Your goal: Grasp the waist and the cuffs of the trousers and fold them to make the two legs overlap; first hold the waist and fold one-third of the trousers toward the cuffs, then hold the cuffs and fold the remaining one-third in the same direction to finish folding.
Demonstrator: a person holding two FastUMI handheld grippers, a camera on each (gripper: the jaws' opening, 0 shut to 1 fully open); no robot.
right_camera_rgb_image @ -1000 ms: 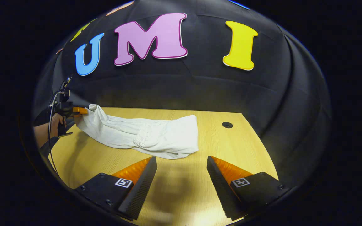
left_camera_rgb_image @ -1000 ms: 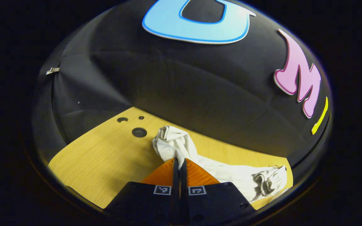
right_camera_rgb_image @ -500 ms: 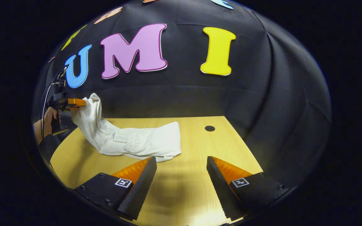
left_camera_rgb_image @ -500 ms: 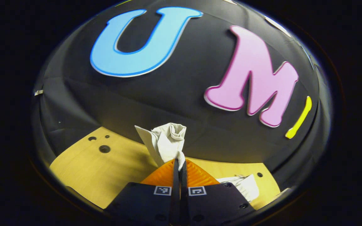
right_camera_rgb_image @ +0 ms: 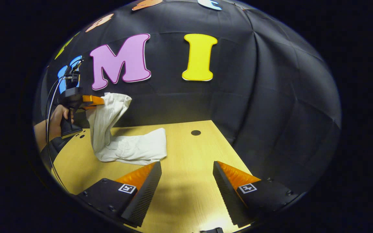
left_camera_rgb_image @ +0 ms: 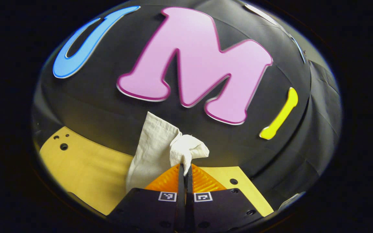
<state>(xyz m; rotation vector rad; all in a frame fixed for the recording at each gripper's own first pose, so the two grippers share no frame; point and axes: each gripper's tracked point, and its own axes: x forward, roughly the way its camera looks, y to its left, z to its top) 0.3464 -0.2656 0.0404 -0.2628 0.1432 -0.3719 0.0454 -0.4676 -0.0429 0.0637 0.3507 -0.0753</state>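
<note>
With the waist third already folded, the cuffs (right_camera_rgb_image: 117, 98) of the trousers (right_camera_rgb_image: 131, 149) are held lifted above the counter (right_camera_rgb_image: 186, 161) in the clenched jaws of the left gripper (left_camera_rgb_image: 185, 165), the last fold pending; the right gripper (right_camera_rgb_image: 186, 181) is spread, empty.

The trousers (right_camera_rgb_image: 131, 149) were soft, creased, matt cloth. The tabletop (right_camera_rgb_image: 186, 181) was smooth, pale wood-grain with a faint sheen. The right tongs (right_camera_rgb_image: 187, 191) had ridged, matt pads (right_camera_rgb_image: 144, 191).

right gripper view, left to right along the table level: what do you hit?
Hand holding the left gripper → lifted end of the white trousers clamped in it → folded part of the trousers lying on the wooden table → round hole in the table → black cloth wall.
</note>
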